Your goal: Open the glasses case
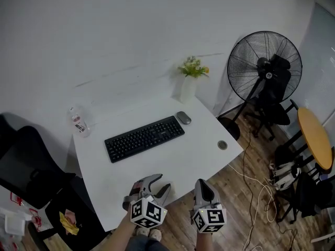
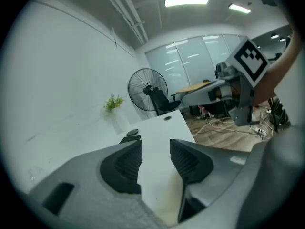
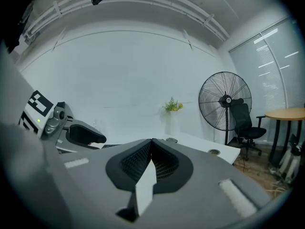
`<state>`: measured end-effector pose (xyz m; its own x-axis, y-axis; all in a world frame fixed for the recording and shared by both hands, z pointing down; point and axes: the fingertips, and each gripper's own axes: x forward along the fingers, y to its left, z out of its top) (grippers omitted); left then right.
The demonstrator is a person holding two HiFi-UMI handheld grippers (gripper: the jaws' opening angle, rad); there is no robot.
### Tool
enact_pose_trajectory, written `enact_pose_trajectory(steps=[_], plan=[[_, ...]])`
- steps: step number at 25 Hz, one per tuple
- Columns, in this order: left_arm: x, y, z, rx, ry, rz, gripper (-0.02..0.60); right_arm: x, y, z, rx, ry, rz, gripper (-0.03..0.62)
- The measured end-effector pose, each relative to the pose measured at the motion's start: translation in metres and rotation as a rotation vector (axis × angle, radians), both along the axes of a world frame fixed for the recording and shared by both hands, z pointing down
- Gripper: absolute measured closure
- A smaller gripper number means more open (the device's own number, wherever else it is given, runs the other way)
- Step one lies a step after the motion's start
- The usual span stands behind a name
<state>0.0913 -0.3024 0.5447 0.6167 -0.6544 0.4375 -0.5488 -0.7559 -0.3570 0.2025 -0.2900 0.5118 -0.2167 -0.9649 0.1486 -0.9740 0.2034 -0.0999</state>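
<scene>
Left tool (image 2: pixel 156 160) to start with: its jaws stand well apart, ribbed pads facing each other, and through the gap I see only bare white worktop (image 1: pixel 199 156). Nothing held, nothing touched. Right tool (image 3: pixel 151 160) is the opposite, its pads pressed tip to tip with nothing caught between them. Both hang side by side at the near edge of the worktop.

And the glasses case? I can't find it. On the worktop there's a black keyboard (image 1: pixel 144 138), a mouse (image 1: pixel 183 117) just beyond its right end, a small bottle (image 1: pixel 79 122) near the far left corner, a vase of flowers (image 1: pixel 191 77) against the wall and a round cable port (image 1: pixel 222 145) near the right edge. No case shows in any view, so I'd judge the opening has not begun.

To do this step well, I'd say find the case and get it square in front. One tool should pin the base flat against the worktop while the other catches the lid's lip and lifts along the hinge's arc. The right tool would have to open before it can take hold of anything. Go slow on the lid, because a sprung case may snap or skid.
</scene>
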Motion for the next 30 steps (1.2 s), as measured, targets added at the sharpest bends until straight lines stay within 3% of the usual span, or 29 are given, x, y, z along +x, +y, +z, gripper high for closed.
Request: enact_pose_trajectory(steps=[7,11,20,30], plan=[[0.012,0.015,0.066,-0.072,-0.335,0.122,0.377,0.003,-0.005,0.008,-0.019,0.001,-0.017,0.582],[0.014,0.025,0.102,-0.111,-0.457,0.175,0.374,0.002,-0.007,0.014,-0.03,-0.002,-0.025,0.582],[0.015,0.031,0.139,-0.089,-0.609,0.214,0.374,0.003,-0.011,0.019,-0.041,-0.007,-0.036,0.582],[0.014,0.028,0.15,-0.087,-0.639,0.205,0.412,0.001,-0.01,0.02,-0.045,-0.007,-0.038,0.582]])
